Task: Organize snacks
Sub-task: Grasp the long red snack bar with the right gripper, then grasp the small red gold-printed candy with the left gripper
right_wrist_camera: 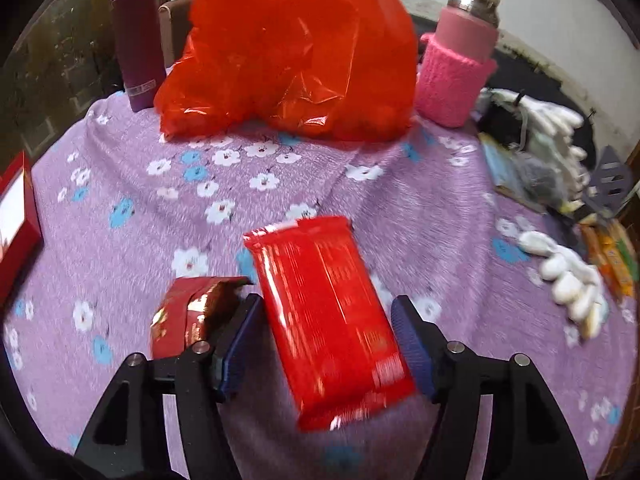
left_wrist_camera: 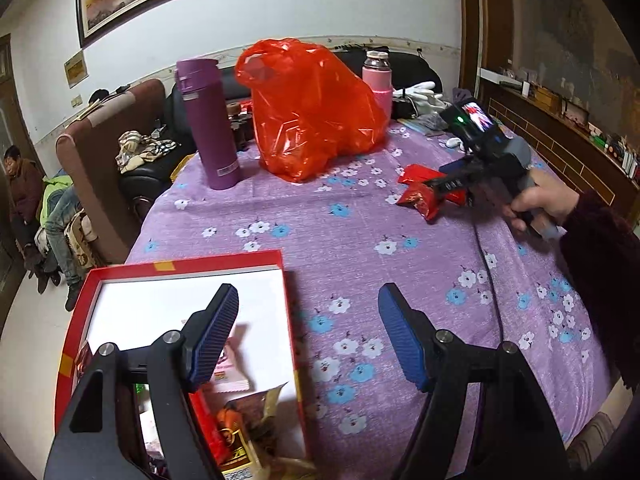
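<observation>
Now | right gripper (right_wrist_camera: 326,350) fingers wide, straddling red snack pack (right_wrist_camera: 328,320) on tabletop (right_wrist_camera: 160,216), ready to pinch | left gripper (left_wrist_camera: 308,336) fingers wide, empty, beside red box (left_wrist_camera: 180,268) awaiting snacks

Even, soft indoor lighting; shadows are faint. Fisheye distortion bends both views, with dark vignetted corners. The right wrist view is motion-blurred; glare streaks the red packet (right_wrist_camera: 328,320) between the tongs.

left wrist view sits above the table's near-left corner, angled down across the purple floral cloth (left_wrist_camera: 352,224) — right wrist view is lower, close over it. both share the orange bag (left_wrist_camera: 312,112) and purple flask (left_wrist_camera: 208,124).
</observation>
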